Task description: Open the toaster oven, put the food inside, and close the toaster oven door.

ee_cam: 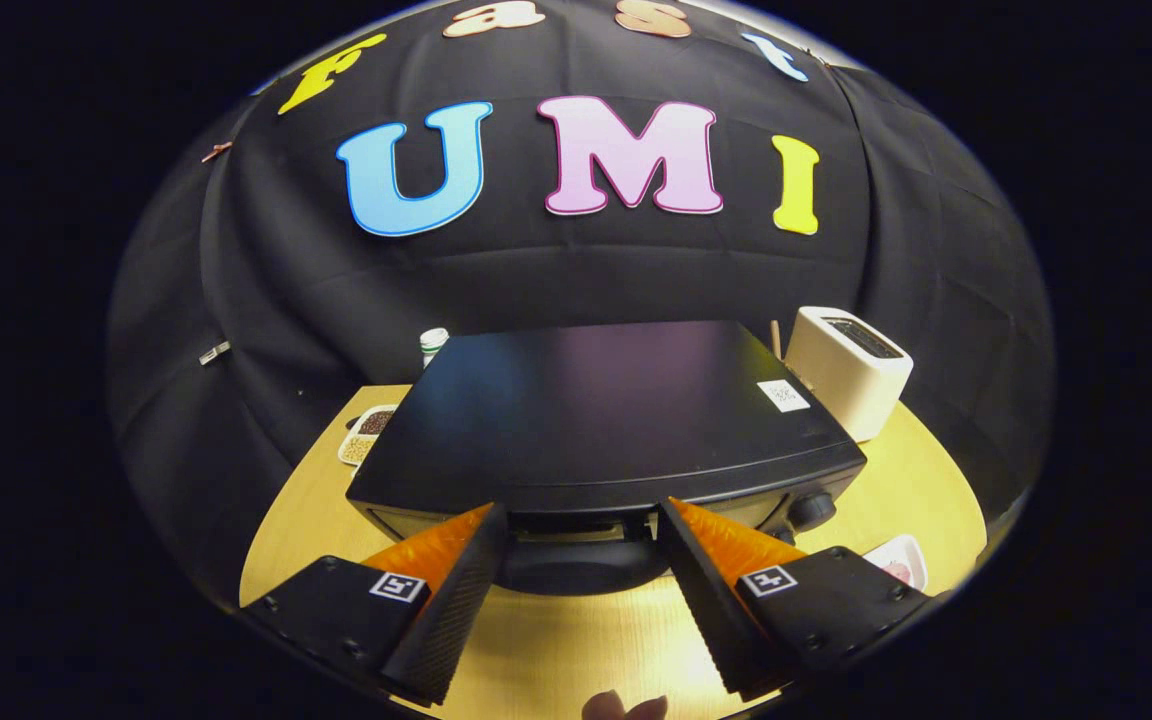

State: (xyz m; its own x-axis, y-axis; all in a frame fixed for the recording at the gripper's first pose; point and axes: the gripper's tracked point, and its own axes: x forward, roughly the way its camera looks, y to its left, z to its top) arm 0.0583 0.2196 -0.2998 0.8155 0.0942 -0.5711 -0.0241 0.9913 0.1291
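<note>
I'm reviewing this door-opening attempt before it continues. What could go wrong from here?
The open gripper straddles the oven door handle from above; closing off-centre, the fingers might slip off it. Pulling hard could drag the oven across the table toward the small dish nearby.

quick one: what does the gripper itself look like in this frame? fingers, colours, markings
The gripper has two wedge-shaped fingers: black textured inner pads and orange outer faces. Each finger sits on a black block with visible screws, topped by a small square black-and-white fiducial marker. No cables visible.
</note>
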